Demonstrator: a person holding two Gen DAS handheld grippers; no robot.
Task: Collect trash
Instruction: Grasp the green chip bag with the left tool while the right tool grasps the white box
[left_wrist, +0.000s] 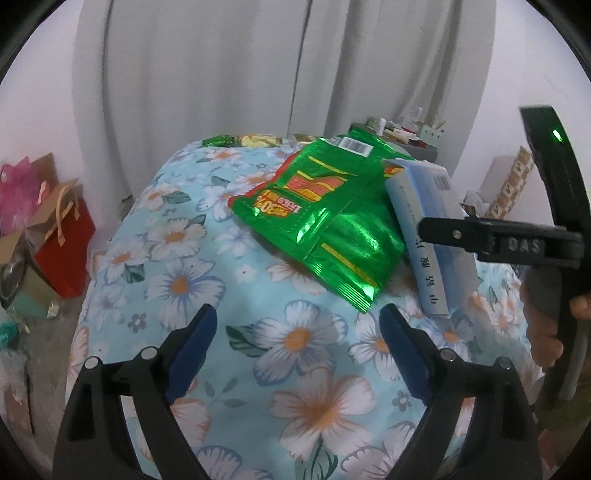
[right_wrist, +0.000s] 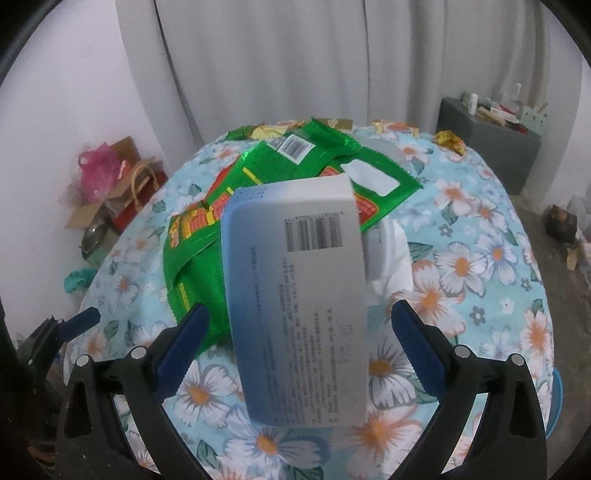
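Your left gripper wide open over the floral cloth, right gripper spread around the box mid-frame, no visible contact, green wrappers behind.

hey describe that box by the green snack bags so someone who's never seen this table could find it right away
On the floral tablecloth, find the shiny green snack bags. The pale blue-and-white box leans against their right side, between the right gripper's open fingers. It is the only rigid carton there, with a black barcode.
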